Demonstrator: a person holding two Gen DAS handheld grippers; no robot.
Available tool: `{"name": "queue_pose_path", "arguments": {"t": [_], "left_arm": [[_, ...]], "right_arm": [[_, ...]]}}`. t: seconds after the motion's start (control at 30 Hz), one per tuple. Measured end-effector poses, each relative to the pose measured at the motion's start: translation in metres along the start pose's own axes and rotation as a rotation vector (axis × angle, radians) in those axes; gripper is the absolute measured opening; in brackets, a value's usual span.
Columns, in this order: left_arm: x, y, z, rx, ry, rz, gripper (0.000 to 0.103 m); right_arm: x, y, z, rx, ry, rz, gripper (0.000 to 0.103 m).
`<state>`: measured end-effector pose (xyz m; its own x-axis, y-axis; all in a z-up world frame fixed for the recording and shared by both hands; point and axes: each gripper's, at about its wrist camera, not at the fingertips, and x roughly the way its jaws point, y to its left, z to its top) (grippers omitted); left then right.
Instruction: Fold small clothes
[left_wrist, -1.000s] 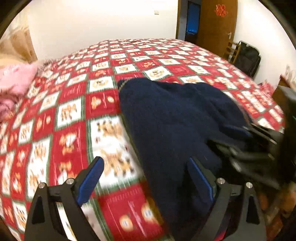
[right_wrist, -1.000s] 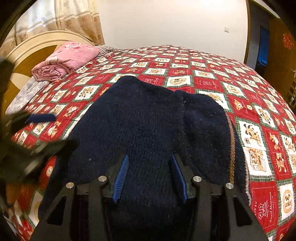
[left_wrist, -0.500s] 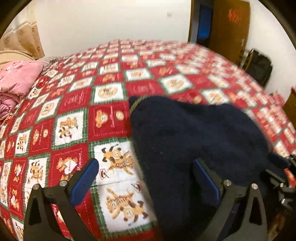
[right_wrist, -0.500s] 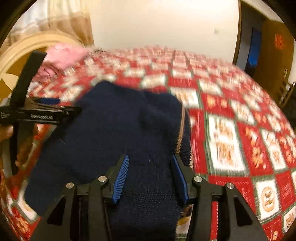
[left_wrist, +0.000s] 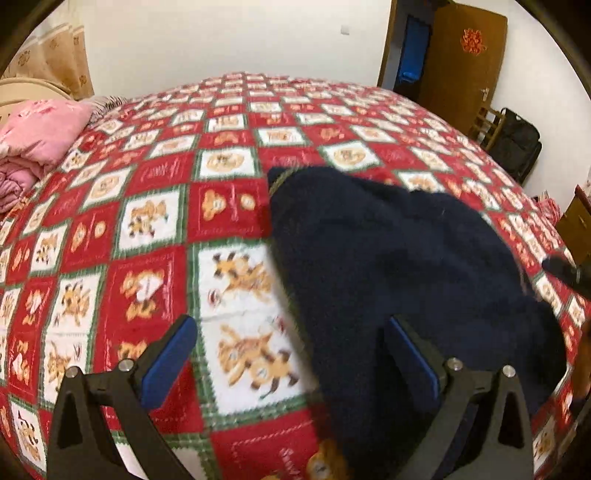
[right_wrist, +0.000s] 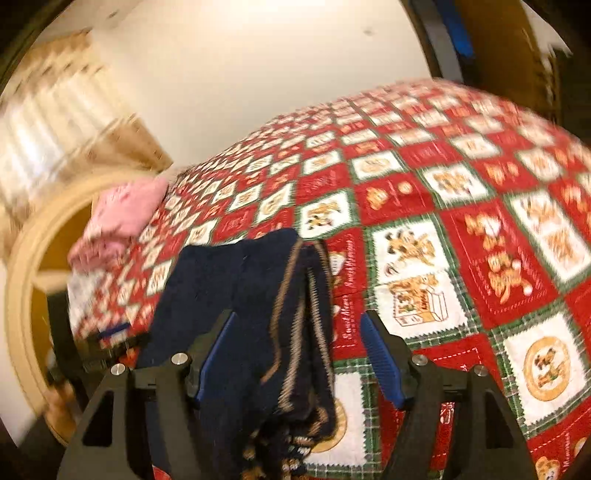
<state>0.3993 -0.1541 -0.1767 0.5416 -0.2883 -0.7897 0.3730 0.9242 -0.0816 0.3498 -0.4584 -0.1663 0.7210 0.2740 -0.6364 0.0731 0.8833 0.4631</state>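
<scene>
A dark navy knitted sweater (left_wrist: 399, 266) lies on the red and white patchwork bedspread (left_wrist: 147, 221), folded into a thick bundle. My left gripper (left_wrist: 291, 354) is wide open above the sweater's left edge, its right finger over the dark fabric. In the right wrist view the sweater (right_wrist: 243, 317) shows tan striped trim along its right edge. My right gripper (right_wrist: 299, 354) is open above it, with the fabric lying between the blue pads (right_wrist: 384, 369). I cannot tell whether the pads touch the fabric. The view is motion-blurred.
A folded pink blanket (left_wrist: 33, 140) lies at the head of the bed, also seen in the right wrist view (right_wrist: 122, 218) by the curved cream headboard (right_wrist: 26, 288). A wooden door (left_wrist: 461, 62) and a black bag (left_wrist: 517, 144) stand beyond the far right of the bed.
My right gripper has opened wider and swung right, so the sweater's striped edge now lies between its fingers. My left gripper has drifted left and back, staying open.
</scene>
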Motion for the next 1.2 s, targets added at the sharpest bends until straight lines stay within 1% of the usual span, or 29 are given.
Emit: {"name": "queue_pose_path", "arguments": {"t": [0.07, 0.13, 0.23, 0.3, 0.4, 0.5, 0.7, 0.77, 0.83, 0.9, 0.93, 0.97, 1.03, 1.07, 1.13, 1.2], "left_arm": [[0.003, 0.003, -0.002, -0.018, 0.007, -0.016, 0.103], [0.005, 0.006, -0.002, -0.052, 0.018, -0.06, 0.103], [0.012, 0.004, 0.001, -0.067, 0.047, -0.106, 0.103], [0.016, 0.0, 0.002, -0.063, 0.053, -0.111, 0.103], [0.024, -0.004, 0.003, -0.053, 0.063, -0.13, 0.103], [0.032, -0.005, 0.003, -0.065, 0.075, -0.153, 0.103], [0.045, -0.001, 0.003, -0.117, 0.09, -0.233, 0.103], [0.047, -0.002, 0.003, -0.116, 0.081, -0.24, 0.103], [0.047, -0.006, 0.003, -0.102, 0.071, -0.236, 0.103], [0.046, -0.01, 0.004, -0.079, 0.061, -0.221, 0.103], [0.047, -0.011, 0.005, -0.073, 0.058, -0.218, 0.103], [0.047, -0.012, 0.005, -0.068, 0.056, -0.215, 0.103], [0.049, -0.011, 0.006, -0.068, 0.057, -0.221, 0.103], [0.049, -0.011, 0.006, -0.068, 0.057, -0.225, 0.103], [0.051, -0.009, 0.006, -0.076, 0.063, -0.241, 0.103], [0.053, -0.009, 0.006, -0.086, 0.067, -0.258, 0.103]], "right_arm": [[0.017, -0.007, 0.003, 0.052, 0.067, 0.066, 0.069], [0.033, -0.01, 0.005, 0.085, 0.12, 0.092, 0.069], [0.051, -0.014, 0.008, 0.117, 0.163, 0.123, 0.069], [0.06, -0.02, 0.006, 0.132, 0.189, 0.13, 0.069], [0.079, -0.031, 0.001, 0.165, 0.244, 0.172, 0.069], [0.082, -0.035, 0.0, 0.174, 0.237, 0.215, 0.069], [0.093, -0.021, -0.001, 0.136, 0.261, 0.276, 0.07], [0.1, -0.018, -0.001, 0.139, 0.265, 0.286, 0.07], [0.106, -0.013, 0.0, 0.116, 0.265, 0.282, 0.069], [0.11, -0.011, 0.0, 0.098, 0.267, 0.271, 0.063], [0.112, -0.011, 0.0, 0.096, 0.266, 0.271, 0.054], [0.113, -0.014, -0.001, 0.112, 0.264, 0.291, 0.048], [0.112, -0.019, -0.002, 0.126, 0.254, 0.312, 0.043], [0.111, -0.021, -0.004, 0.125, 0.248, 0.315, 0.043], [0.111, -0.019, -0.005, 0.119, 0.243, 0.308, 0.042], [0.107, -0.016, -0.004, 0.111, 0.238, 0.298, 0.038]]}}
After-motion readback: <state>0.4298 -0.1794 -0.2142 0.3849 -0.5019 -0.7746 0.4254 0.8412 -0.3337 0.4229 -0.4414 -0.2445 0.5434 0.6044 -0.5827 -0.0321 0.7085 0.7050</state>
